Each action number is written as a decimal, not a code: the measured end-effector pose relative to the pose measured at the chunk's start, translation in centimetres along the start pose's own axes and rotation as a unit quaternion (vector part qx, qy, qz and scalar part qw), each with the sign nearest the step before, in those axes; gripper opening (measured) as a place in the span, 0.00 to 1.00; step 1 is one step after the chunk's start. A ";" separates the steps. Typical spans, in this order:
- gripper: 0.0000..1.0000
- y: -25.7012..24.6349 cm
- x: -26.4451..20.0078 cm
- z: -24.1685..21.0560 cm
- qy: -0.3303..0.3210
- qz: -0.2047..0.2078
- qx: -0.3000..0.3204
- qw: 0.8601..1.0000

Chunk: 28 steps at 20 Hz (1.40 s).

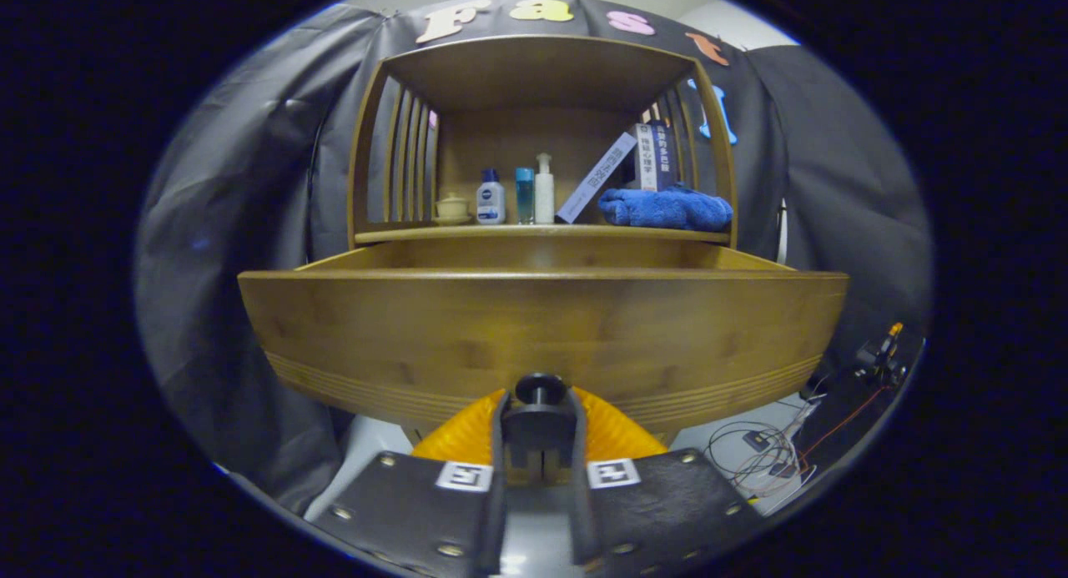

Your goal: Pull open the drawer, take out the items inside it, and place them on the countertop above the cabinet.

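gripper view | your gripper (539, 428) sits low centre, fingers narrow, pressed on the drawer knob (540, 388) | drawer (542, 328) fills mid-frame, pulled partly out under the countertop (542, 233); its contents are hidden behind the front panel | risk: pull off-axis or loosen and the knob slips free, or the drawer jams
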<state>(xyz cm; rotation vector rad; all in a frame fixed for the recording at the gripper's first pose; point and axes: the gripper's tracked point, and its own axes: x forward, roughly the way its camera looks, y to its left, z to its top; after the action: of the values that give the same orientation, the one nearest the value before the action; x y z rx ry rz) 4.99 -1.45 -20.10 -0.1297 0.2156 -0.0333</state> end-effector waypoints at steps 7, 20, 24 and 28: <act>0.99 -1.5 -1.8 0.2 0.047 -0.001 0.050 0.998; 1.00 -0.9 -3.1 14.1 0.046 -0.018 0.010 0.999; 1.00 0.0 -0.4 16.8 0.062 -0.010 -0.018 0.998; 1.00 0.9 3.6 16.3 0.099 0.008 -0.062 0.993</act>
<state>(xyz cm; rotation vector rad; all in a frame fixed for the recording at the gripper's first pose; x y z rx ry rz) 12.06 1.27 -5.15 -0.2489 0.4171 -0.0158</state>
